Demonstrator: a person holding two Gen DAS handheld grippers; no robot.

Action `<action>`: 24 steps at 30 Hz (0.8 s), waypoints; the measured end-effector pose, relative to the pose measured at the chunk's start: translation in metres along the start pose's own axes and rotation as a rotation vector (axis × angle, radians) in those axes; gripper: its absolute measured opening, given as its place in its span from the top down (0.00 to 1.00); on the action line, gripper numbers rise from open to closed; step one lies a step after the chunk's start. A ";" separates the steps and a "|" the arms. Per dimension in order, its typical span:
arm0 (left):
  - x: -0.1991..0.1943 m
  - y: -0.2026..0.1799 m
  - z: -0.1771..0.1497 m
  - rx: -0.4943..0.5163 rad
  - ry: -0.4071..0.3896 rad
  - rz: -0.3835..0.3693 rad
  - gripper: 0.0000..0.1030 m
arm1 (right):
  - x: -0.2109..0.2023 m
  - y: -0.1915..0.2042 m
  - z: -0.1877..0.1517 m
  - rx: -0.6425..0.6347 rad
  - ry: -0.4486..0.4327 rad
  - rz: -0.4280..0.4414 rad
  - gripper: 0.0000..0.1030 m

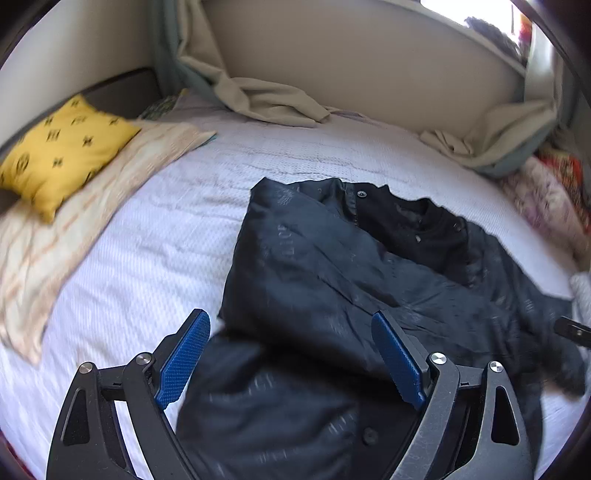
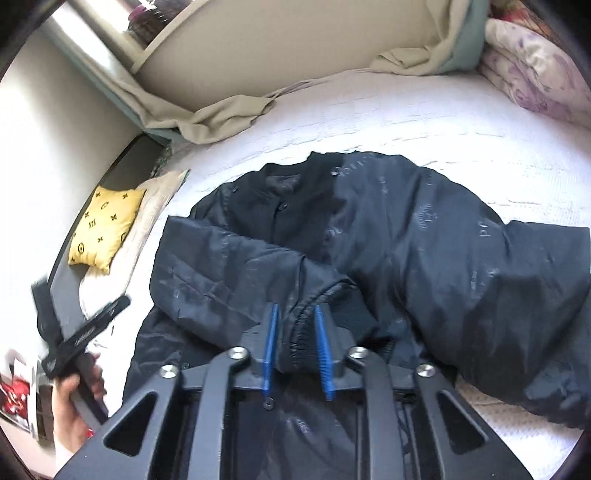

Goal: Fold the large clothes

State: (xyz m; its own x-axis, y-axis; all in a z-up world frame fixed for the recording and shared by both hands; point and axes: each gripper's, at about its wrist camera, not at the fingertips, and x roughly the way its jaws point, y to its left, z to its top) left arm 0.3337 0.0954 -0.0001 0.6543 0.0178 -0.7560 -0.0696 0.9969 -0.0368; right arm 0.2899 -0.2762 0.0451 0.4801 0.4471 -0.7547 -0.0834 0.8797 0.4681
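Jacket (image 1: 351,266) lies spread on the bed (image 1: 155,229), collar toward the wall. From the left wrist view, the left gripper (image 1: 291,354) hovers over its near hem, jaws wide apart, nothing between them. From the right wrist view, the right gripper (image 2: 297,350) has its jaws clamped on the ribbed cuff (image 2: 295,332) of a sleeve folded across the jacket's (image 2: 406,240) front, so the right hand leads.

A bed (image 1: 177,229) with a white textured cover fills the room, beige curtains (image 1: 266,99) bunched along its far edge under a bright window (image 1: 461,11).
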 end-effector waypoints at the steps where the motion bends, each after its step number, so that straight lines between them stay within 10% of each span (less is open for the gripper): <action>1: 0.006 -0.001 0.001 0.007 -0.002 0.000 0.12 | 0.004 0.004 -0.002 -0.016 0.001 -0.018 0.85; 7: 0.065 0.008 0.001 -0.073 0.113 -0.074 0.24 | 0.045 0.023 -0.021 -0.156 0.059 -0.140 0.85; 14: 0.108 0.041 -0.016 -0.200 0.218 -0.043 0.16 | 0.080 0.003 -0.039 -0.137 0.118 -0.186 0.85; 24: 0.116 0.040 -0.029 -0.176 0.197 -0.012 0.12 | 0.106 -0.018 -0.051 -0.115 0.116 -0.195 1.00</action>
State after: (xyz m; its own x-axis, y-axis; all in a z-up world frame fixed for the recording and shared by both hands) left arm 0.3854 0.1349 -0.1081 0.4975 -0.0265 -0.8670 -0.2037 0.9680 -0.1465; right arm 0.2971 -0.2366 -0.0666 0.3939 0.2772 -0.8763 -0.1008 0.9607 0.2586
